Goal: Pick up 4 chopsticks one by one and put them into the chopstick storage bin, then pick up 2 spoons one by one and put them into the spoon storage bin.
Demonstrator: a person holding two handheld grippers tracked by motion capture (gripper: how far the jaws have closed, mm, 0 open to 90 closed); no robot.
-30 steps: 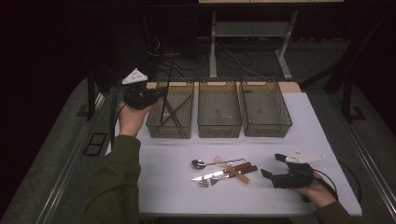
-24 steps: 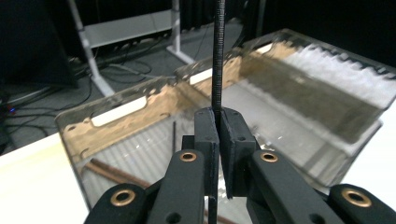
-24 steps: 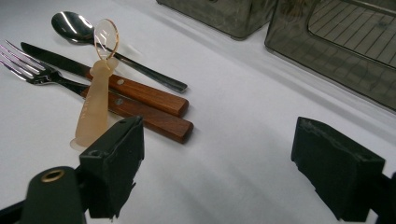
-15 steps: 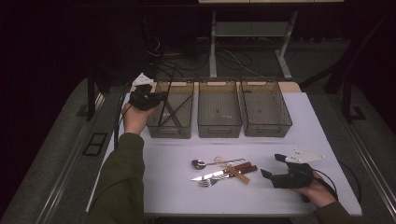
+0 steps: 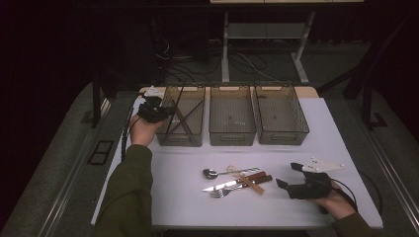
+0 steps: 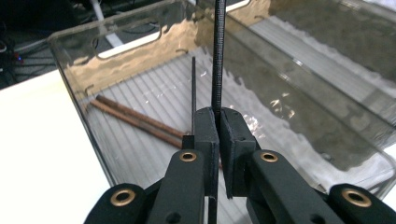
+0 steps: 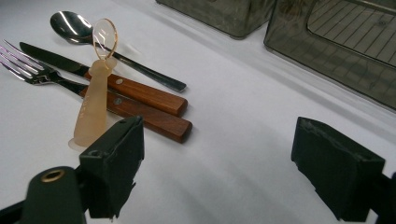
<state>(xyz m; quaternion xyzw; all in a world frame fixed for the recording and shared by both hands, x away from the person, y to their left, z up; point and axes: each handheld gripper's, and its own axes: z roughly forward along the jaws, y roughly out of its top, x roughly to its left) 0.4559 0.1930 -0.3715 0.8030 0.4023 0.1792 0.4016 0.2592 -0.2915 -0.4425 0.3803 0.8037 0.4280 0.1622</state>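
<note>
The left gripper (image 6: 215, 140) is clamping a thin black chopstick (image 6: 218, 56), holding it upright over the leftmost bin (image 6: 74, 60) so it can drop in beside the brown sticks (image 6: 135, 121) lying ahead of the jaws. The near wall is standing just beneath the gripper; the bin floor beyond is offering open room. The right gripper (image 7: 219, 163) is resting with jaws apart, empty, the knife (image 7: 130, 91), fork (image 7: 28, 65) and spoon (image 7: 74, 28) lying just ahead with bare table between.

Olive-green sleeve (image 5: 129, 192); black claws (image 5: 154, 111) with brass-ringed screws, grey three-cornered top plate (image 5: 321, 165).
</note>
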